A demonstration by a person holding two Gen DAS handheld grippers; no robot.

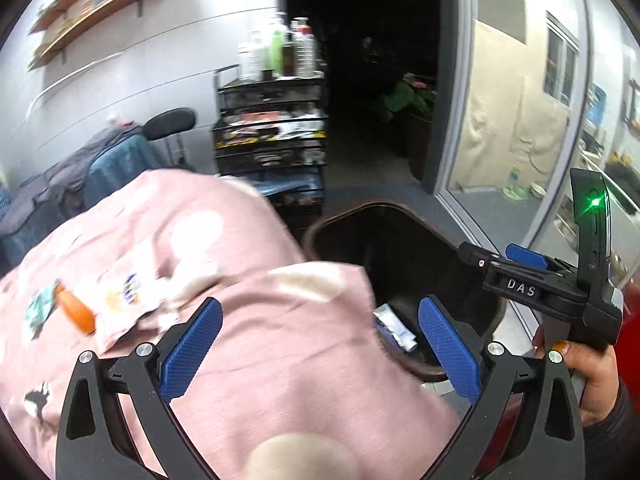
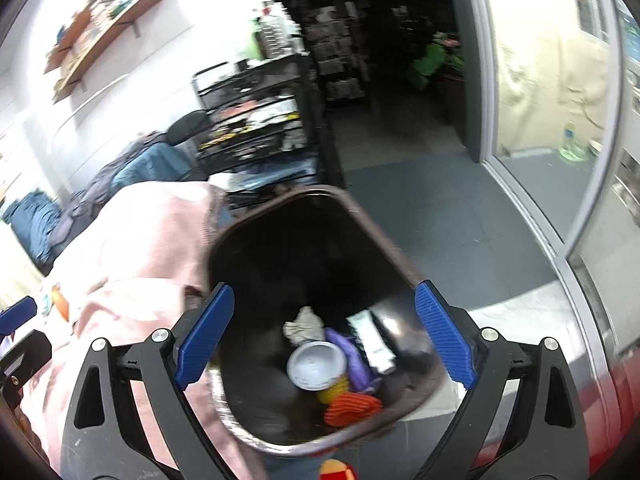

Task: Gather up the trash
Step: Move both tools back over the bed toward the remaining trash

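Observation:
A dark brown bin (image 2: 384,248) stands beside a pink-covered surface (image 1: 248,352). Inside the bin lie a white round lid (image 2: 316,366), a purple wrapper (image 2: 354,360), a white tube (image 2: 374,340), crumpled paper (image 2: 306,322) and an orange ribbed piece (image 2: 352,406). My right gripper (image 2: 324,338) hovers open over the bin with nothing between its fingers. My left gripper (image 1: 320,348) is open above the pink cloth near the bin's rim (image 1: 348,216). On the cloth at the left lie an orange piece (image 1: 74,312), a teal scrap (image 1: 40,306) and a printed wrapper (image 1: 128,300).
A black mesh cart (image 1: 272,132) with bottles on top stands behind the bin. Clothes are heaped on a chair (image 1: 80,176) at the left. Wall shelves (image 1: 92,8) hang above. A glass door frame (image 1: 452,80) and grey floor (image 2: 440,208) lie to the right.

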